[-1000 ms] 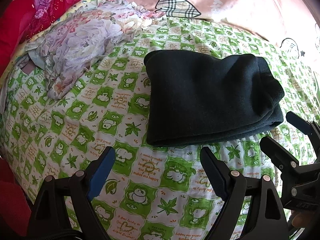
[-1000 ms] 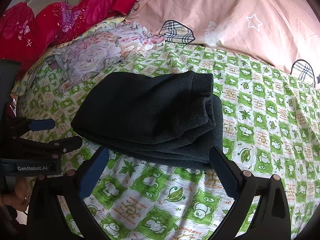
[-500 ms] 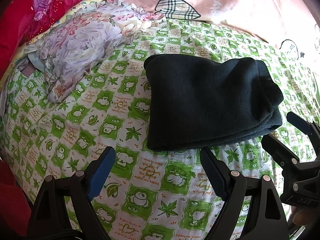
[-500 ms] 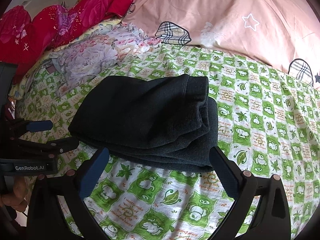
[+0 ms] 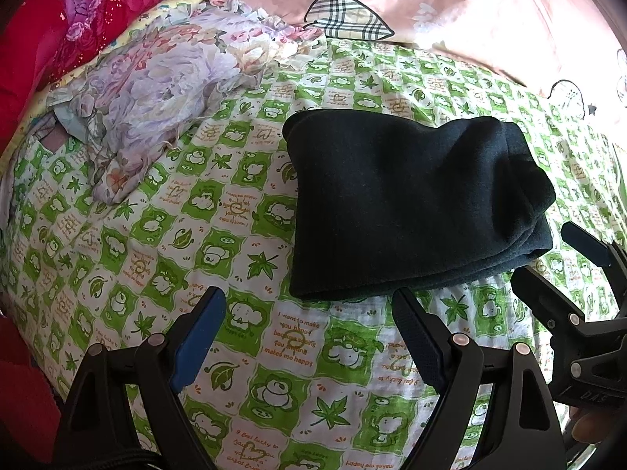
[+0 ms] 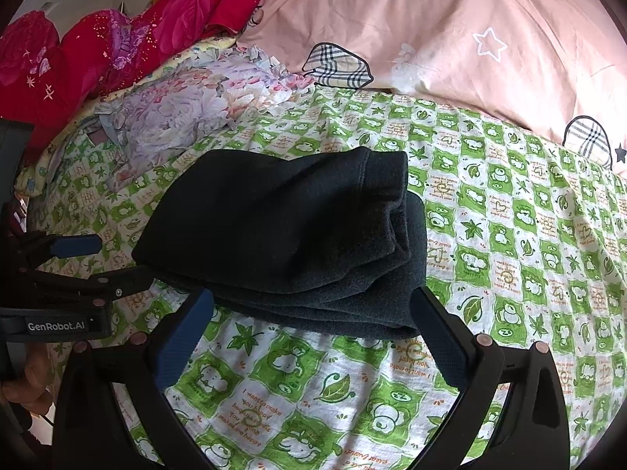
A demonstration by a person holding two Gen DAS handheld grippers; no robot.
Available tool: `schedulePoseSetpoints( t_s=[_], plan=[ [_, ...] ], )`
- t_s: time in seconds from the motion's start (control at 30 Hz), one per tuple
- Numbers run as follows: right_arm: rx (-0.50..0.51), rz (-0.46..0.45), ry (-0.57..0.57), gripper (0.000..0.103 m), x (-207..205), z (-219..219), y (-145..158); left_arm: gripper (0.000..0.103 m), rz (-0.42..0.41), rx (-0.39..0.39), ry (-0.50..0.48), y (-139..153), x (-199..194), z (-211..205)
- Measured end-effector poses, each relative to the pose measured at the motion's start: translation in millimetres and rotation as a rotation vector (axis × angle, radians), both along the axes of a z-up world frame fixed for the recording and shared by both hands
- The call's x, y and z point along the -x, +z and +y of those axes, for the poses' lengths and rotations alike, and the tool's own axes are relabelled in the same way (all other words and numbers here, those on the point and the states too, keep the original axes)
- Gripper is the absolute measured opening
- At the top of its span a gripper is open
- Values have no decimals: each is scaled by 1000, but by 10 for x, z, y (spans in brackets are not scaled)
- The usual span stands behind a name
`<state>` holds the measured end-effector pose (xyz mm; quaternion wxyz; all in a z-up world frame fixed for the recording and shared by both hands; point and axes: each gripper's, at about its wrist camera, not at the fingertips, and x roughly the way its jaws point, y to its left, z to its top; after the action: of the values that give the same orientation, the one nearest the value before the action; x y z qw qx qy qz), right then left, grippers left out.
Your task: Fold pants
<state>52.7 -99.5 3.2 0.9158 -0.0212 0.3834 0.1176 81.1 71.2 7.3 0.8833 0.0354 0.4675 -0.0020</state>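
The dark pants [image 5: 407,203] lie folded into a thick rectangle on the green-and-white patterned sheet [image 5: 235,235]; they also show in the right wrist view [image 6: 290,243]. My left gripper [image 5: 309,305] is open and empty, just short of the bundle's near edge. My right gripper [image 6: 313,305] is open and empty, its fingertips at the bundle's near edge. Each gripper shows in the other's view: the right one [image 5: 548,254] and the left one [image 6: 113,262], both with jaws apart.
A crumpled floral cloth [image 5: 156,94] lies left of the pants, also seen in the right wrist view [image 6: 176,113]. A pink quilt [image 6: 431,31] covers the far side. Red fabric [image 6: 117,39] is piled at the far left.
Both grippers have drawn back slightly from the folded pants, which now sit a little farther off. The pants have not moved and both grippers stay open.
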Motion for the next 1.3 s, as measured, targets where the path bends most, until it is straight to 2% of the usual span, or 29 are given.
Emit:
schedulePoseSetpoints(
  t_s=[1.3],
  plan=[
    [-7, -24, -23, 100, -123, -79, 123, 88, -37, -3, 11, 146, -129, -62]
  ],
)
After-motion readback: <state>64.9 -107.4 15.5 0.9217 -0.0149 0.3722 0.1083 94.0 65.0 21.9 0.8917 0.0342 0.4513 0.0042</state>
